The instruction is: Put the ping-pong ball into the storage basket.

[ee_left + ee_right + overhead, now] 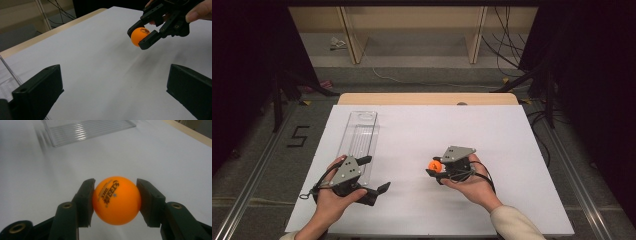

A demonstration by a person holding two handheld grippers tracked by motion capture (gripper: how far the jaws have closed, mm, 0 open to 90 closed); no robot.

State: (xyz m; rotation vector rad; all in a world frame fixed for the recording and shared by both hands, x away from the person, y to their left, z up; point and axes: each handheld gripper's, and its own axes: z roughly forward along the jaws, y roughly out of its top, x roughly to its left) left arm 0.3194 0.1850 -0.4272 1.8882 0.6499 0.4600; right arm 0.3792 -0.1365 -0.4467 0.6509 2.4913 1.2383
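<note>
A white table (422, 210) with a wooden far edge stands on grey floor (257, 165) marked "5" (298, 136). Beyond it stand pale wooden frames (349, 35), loose cables (507, 40) and dark curtains (592, 75).

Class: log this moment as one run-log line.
right tongs: shut on ball | left tongs: open, nothing held | tray: on table

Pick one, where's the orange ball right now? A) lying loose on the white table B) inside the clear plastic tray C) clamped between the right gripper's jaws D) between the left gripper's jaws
C: in the right gripper view the orange ball sits pinched between both jaws of the right gripper, while the left gripper stands open with nothing between its jaws.
</note>
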